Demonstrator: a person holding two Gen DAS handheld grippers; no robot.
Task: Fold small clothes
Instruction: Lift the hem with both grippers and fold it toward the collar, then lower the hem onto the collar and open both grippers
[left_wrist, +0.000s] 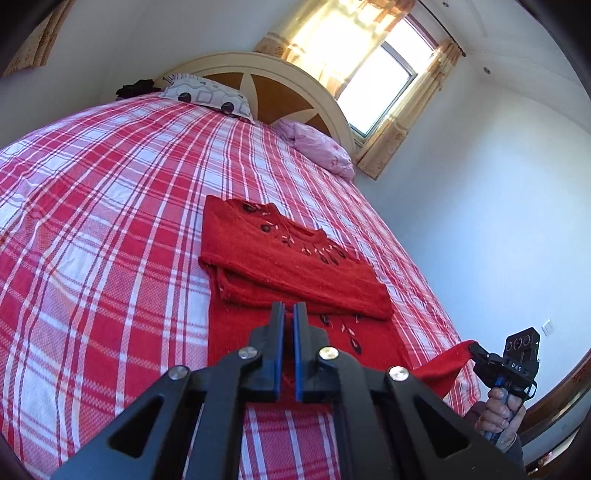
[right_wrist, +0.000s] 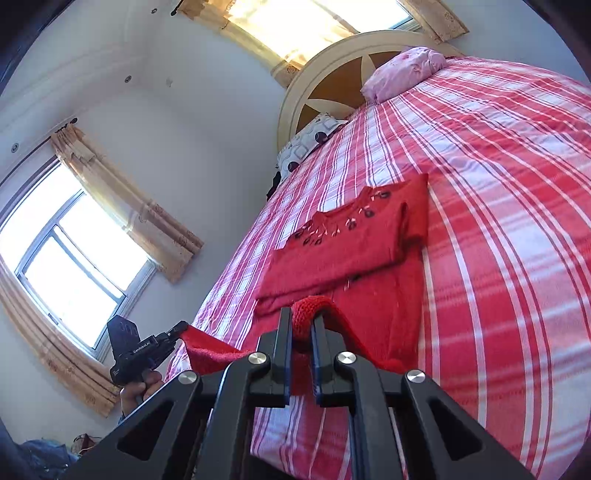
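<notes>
A red knit sweater (left_wrist: 295, 258) with dark and pale beadwork lies on the plaid bed, its upper part folded flat. Its near hem is lifted off the sheet between both grippers. In the left wrist view my left gripper (left_wrist: 290, 308) is shut on the hem's left part, with red cloth showing between the blue pads. In that same view my right gripper (left_wrist: 474, 349) pinches the hem's far corner at lower right. In the right wrist view the right gripper (right_wrist: 303, 321) is shut on a bunched roll of the sweater (right_wrist: 351, 251). The left gripper (right_wrist: 181, 328) holds the other corner at left.
The red and white plaid sheet (left_wrist: 110, 221) covers the whole bed. A patterned pillow (left_wrist: 210, 96) and a pink pillow (left_wrist: 317, 147) lie by the round headboard (left_wrist: 295, 92). A bright curtained window (left_wrist: 384, 85) is behind. A hand (left_wrist: 498, 410) grips the right handle.
</notes>
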